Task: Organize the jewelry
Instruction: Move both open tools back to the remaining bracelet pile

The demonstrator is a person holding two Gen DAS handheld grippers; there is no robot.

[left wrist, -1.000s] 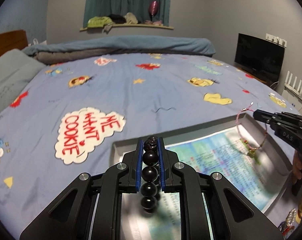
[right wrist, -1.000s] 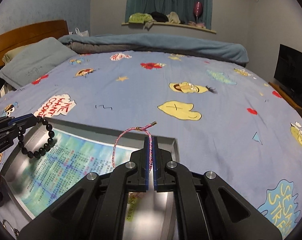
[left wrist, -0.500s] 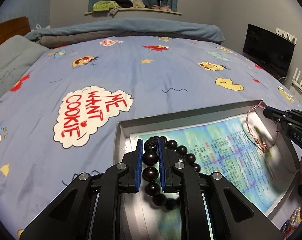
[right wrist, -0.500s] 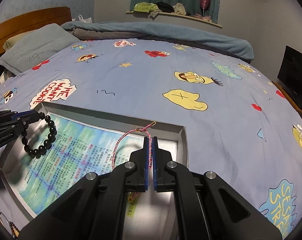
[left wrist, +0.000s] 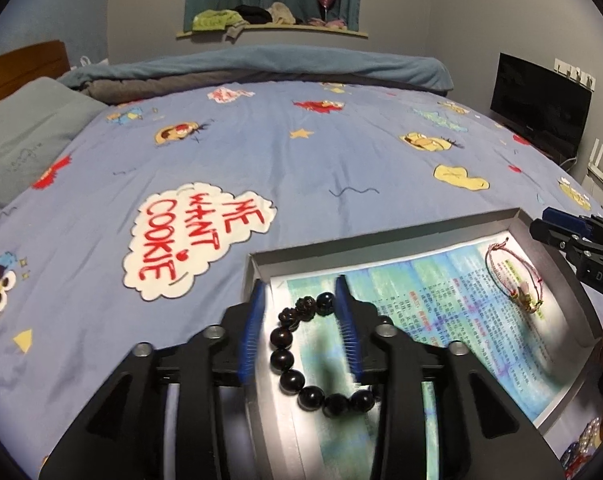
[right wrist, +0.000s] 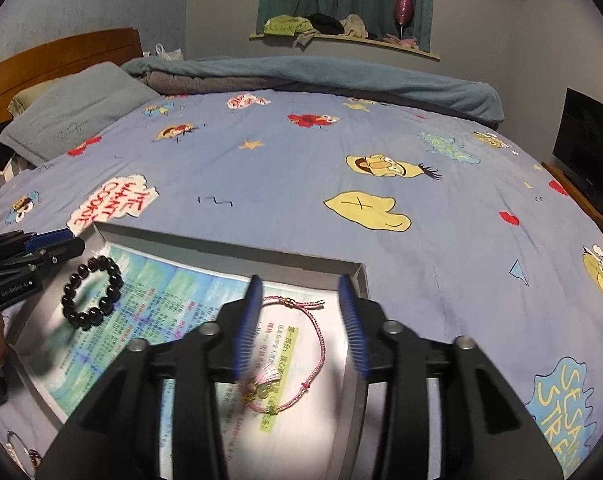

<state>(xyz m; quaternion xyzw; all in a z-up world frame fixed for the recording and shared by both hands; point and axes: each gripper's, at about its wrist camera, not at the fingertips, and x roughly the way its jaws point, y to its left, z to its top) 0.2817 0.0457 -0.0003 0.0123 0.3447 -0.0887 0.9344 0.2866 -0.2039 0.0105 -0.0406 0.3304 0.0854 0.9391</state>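
Now both my grippers, left (left wrist: 299, 308) and right (right wrist: 301, 312), gape over the tray (left wrist: 381, 240); bead bracelet (left wrist: 301, 360) and pink cord bracelet (right wrist: 301, 352) lie loose on its printed paper (left wrist: 441, 300).

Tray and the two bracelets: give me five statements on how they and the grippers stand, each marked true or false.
1. The black bead bracelet lies in the tray. True.
2. The left gripper is shut on the beads. False: its jaws are open.
3. The pink cord bracelet lies in the tray. True.
4. The right gripper is open. True.
5. The two bracelets overlap. False: they lie at opposite ends.
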